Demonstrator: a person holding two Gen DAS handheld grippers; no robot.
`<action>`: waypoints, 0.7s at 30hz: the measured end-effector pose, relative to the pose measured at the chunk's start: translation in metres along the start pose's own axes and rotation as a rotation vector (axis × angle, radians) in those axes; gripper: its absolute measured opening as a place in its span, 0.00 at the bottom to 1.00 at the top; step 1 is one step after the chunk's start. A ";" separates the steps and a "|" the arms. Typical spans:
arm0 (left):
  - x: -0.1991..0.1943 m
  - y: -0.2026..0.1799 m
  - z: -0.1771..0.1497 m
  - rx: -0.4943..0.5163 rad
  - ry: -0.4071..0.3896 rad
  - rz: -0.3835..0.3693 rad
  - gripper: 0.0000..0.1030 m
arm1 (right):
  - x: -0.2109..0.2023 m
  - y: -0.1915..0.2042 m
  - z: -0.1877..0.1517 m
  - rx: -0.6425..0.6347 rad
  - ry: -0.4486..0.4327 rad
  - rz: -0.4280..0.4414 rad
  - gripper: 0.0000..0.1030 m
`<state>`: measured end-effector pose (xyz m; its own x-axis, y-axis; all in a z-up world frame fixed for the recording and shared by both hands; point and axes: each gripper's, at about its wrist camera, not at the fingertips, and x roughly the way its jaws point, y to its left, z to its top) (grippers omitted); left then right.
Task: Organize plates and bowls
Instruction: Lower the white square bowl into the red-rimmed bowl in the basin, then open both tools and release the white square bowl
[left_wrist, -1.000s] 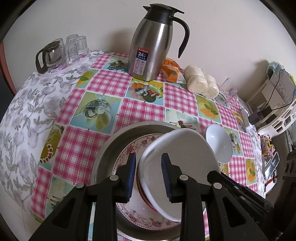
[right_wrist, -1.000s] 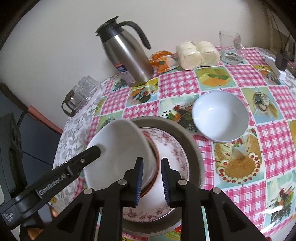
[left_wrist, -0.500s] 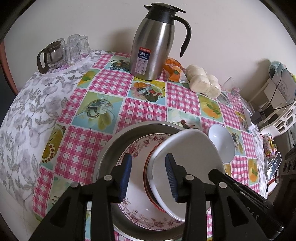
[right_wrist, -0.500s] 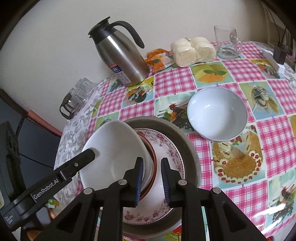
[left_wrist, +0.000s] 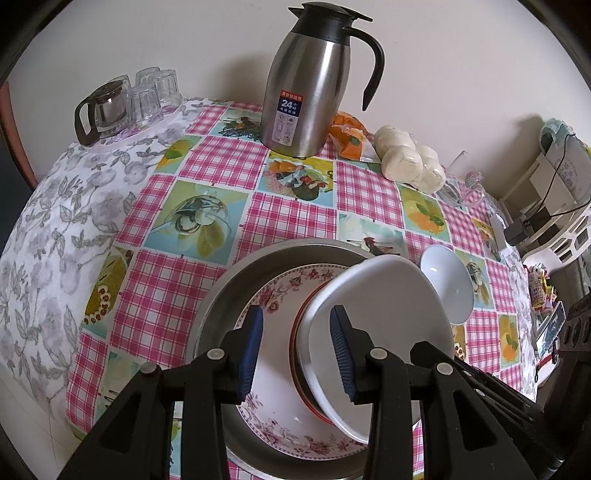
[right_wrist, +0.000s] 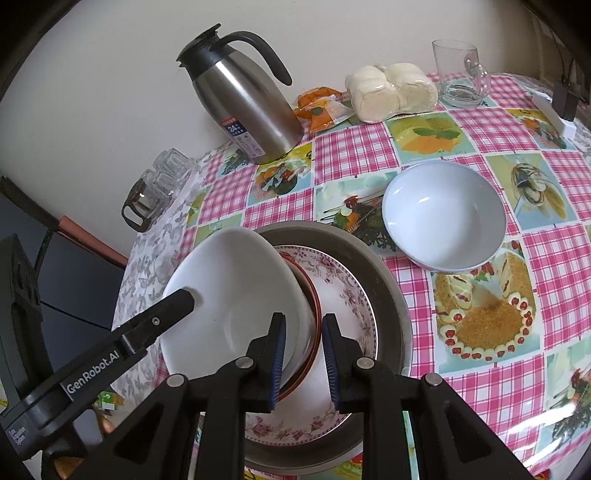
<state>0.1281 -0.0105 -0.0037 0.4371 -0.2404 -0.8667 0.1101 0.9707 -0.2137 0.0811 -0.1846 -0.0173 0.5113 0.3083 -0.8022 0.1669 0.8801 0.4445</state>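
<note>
The right tongs (right_wrist: 303, 326) are nearly pressed together and look to be pinching the near rim of the white bowl (right_wrist: 236, 280), which stands tipped up on edge just ahead of them and to their left. The edge of a red-rimmed dish (right_wrist: 313, 295) seems caught in the same bite, though I can't be sure. The left tongs (left_wrist: 295, 325) have just been opening and now stand spread, with the bowl's rim between the fingers: one inside the bowl, one outside, neither pressing as far as I can see. Under both pairs of tongs sits a flowered plate (right_wrist: 343, 295) in a metal basin (right_wrist: 389, 291). A second white bowl (right_wrist: 443, 218) rests on the tablecloth beyond the right tongs and off to their right, just beside the basin. My worry is that the tipped bowl now hangs on one narrow grip at its rim. If that grip is light, or the smooth glaze slides between the pads, the bowl could swing down and knock against the dish and plate under it. If the red-rimmed dish really is caught in the bite, lifting would drag it up too, and it could drop back halfway. The spread left tongs are another risk: drawn away carelessly, the inner finger could hook the rim and twist the bowl out of the right tongs' hold.
</note>
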 end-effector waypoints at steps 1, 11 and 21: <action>0.001 0.000 0.000 0.000 0.001 0.001 0.37 | 0.000 0.001 0.000 -0.002 0.001 -0.001 0.23; 0.001 0.003 0.000 -0.007 0.001 0.017 0.37 | 0.004 0.013 -0.004 -0.038 0.015 0.007 0.24; -0.008 0.008 0.003 -0.020 -0.028 0.035 0.59 | -0.003 0.020 -0.004 -0.081 -0.012 -0.063 0.42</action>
<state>0.1281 -0.0002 0.0031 0.4650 -0.2057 -0.8611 0.0763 0.9783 -0.1925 0.0795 -0.1670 -0.0076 0.5118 0.2480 -0.8225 0.1300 0.9240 0.3595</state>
